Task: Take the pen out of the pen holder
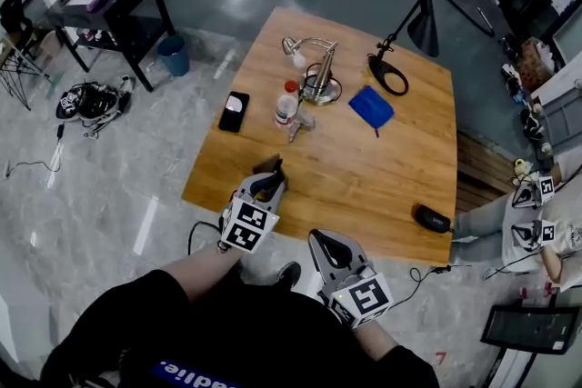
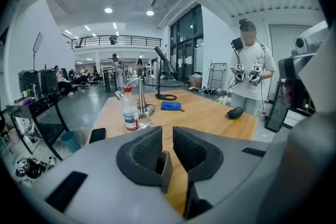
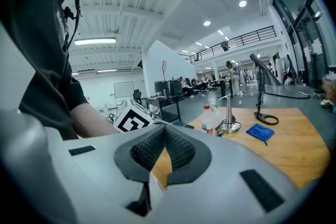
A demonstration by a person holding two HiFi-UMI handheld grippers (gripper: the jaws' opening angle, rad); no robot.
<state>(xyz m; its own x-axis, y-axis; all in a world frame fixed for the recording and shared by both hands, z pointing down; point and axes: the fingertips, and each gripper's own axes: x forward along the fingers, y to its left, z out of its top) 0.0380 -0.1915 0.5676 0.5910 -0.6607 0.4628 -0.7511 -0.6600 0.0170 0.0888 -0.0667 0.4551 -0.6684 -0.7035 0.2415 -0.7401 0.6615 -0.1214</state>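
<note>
A small clear holder [image 1: 301,123] stands beside a water bottle [image 1: 286,104] at the middle of the wooden table [image 1: 364,186]; something thin sticks out of it, too small to name. It also shows in the left gripper view as the clear holder [image 2: 145,121] right of the bottle [image 2: 129,110]. My left gripper [image 1: 272,170] hovers over the table's near edge, well short of it, its jaws nearly together around nothing [image 2: 167,136]. My right gripper [image 1: 320,237] is lower right, off the table's near edge, jaws touching and empty [image 3: 165,131].
A silver desk lamp [image 1: 318,77], a black phone [image 1: 234,112], a blue cloth [image 1: 371,106], a black lamp stand [image 1: 389,73] and a black case [image 1: 433,218] lie on the table. Another person [image 2: 249,71] with grippers stands at its right side.
</note>
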